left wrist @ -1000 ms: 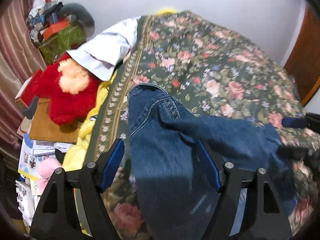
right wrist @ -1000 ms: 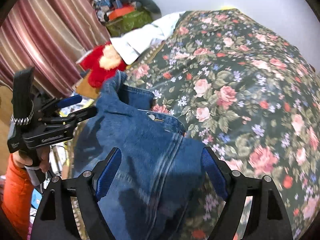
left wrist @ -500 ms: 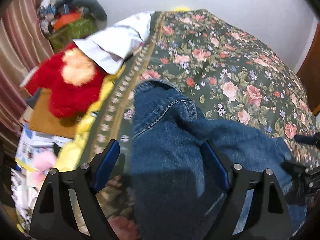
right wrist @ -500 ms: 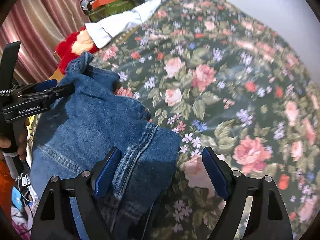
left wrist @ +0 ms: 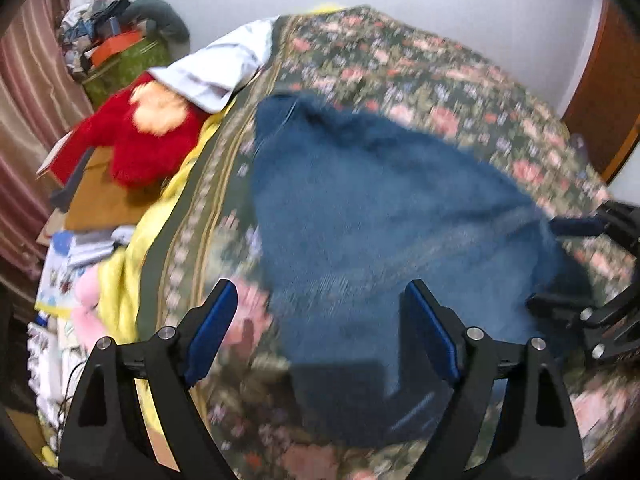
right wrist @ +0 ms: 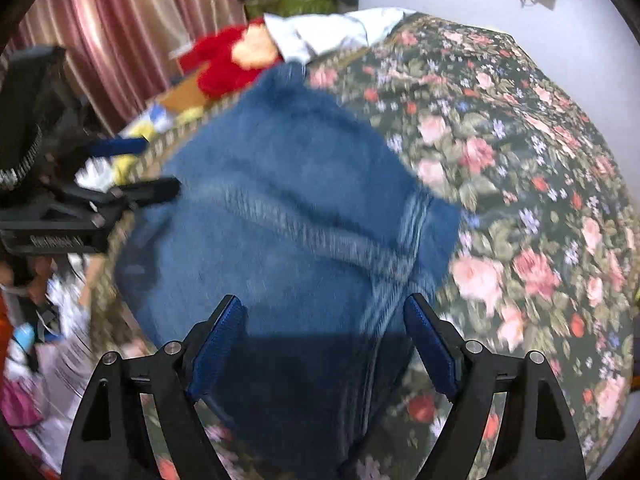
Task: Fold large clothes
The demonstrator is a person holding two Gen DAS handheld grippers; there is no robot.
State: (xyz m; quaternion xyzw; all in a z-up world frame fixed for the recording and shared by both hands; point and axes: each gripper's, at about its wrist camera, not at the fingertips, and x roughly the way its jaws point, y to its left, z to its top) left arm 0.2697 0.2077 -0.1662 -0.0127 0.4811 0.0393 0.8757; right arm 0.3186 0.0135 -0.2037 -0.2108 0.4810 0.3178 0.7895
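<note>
Jeans [left wrist: 384, 232] of blue denim lie spread on the floral bedspread [left wrist: 460, 80], covering its near left part, with a pale seam running across them; both views are blurred by motion. Left gripper [left wrist: 320, 320] has its blue-padded jaws spread wide above the near edge of the denim, with nothing pinched between them; right gripper [right wrist: 324, 328] is likewise wide open over the cloth, gripping nothing, its near end in shadow. Far left, off the bed's edge, a red plush toy [left wrist: 140, 140] lies beside a white garment [left wrist: 224, 64]; a yellow sheet [left wrist: 132, 256] shows along the left side of the bed; striped pink curtains [right wrist: 120, 32] hang at the far left.
</note>
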